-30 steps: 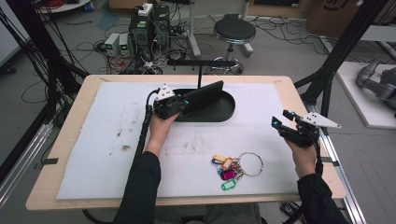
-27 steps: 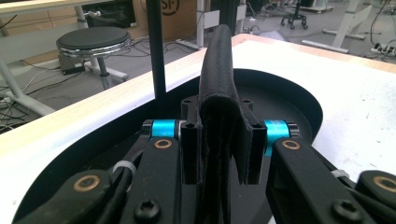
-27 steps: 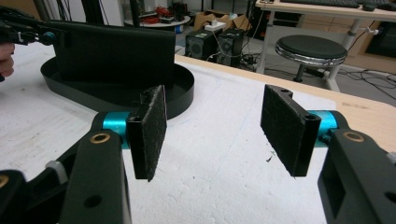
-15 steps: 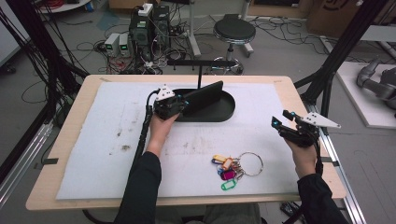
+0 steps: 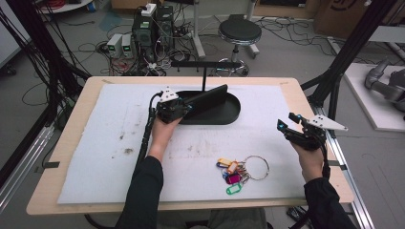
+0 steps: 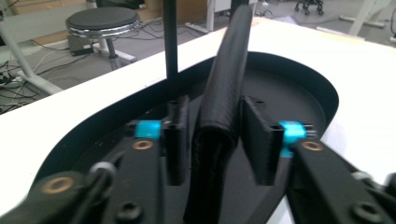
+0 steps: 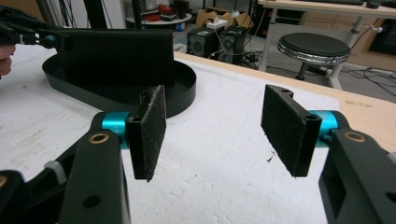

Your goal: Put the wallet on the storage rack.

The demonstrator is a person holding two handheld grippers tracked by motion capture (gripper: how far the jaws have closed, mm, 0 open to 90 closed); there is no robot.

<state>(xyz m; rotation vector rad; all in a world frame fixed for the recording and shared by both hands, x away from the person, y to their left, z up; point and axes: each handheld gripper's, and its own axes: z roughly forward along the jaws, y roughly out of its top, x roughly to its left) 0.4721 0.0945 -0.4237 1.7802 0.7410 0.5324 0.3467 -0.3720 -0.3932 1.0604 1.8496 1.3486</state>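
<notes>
A black oval tray [image 5: 224,114] is seen near the far edge of the worktop [image 5: 67,191], about at the middle, on a white foam sheet [image 5: 95,157] that covers most of the top. In the tray a black folded pouch [image 5: 210,98] is stood on its long edge, slightly tilted, w/ its near end at the left gripper [image 5: 184,109]. In the left gripper view the pouch [image 6: 224,93] is found between the two jaws, and the jaws have just been opening: a thin gap is visible on each side, so the pads are not pressed on it any more and the opening is narrow, just a bit wider than the pouch. A thin black post [image 6: 170,42] is stood at the tray's far rim, just behind the pouch. The right gripper [image 5: 291,129] is held above the right edge of the worktop, well apart from the tray, w/ jaws set wide and nothing between them; in the right gripper view the foam is seen through the gap, and the tray [image 7: 182,93] and pouch [image 7: 116,56] are seen farther off at upper left. A bunch of keys [image 5: 239,171] w/ coloured tags and a big ring is laid on the foam near the front edge, between the two forearms, closer to the right one.
</notes>
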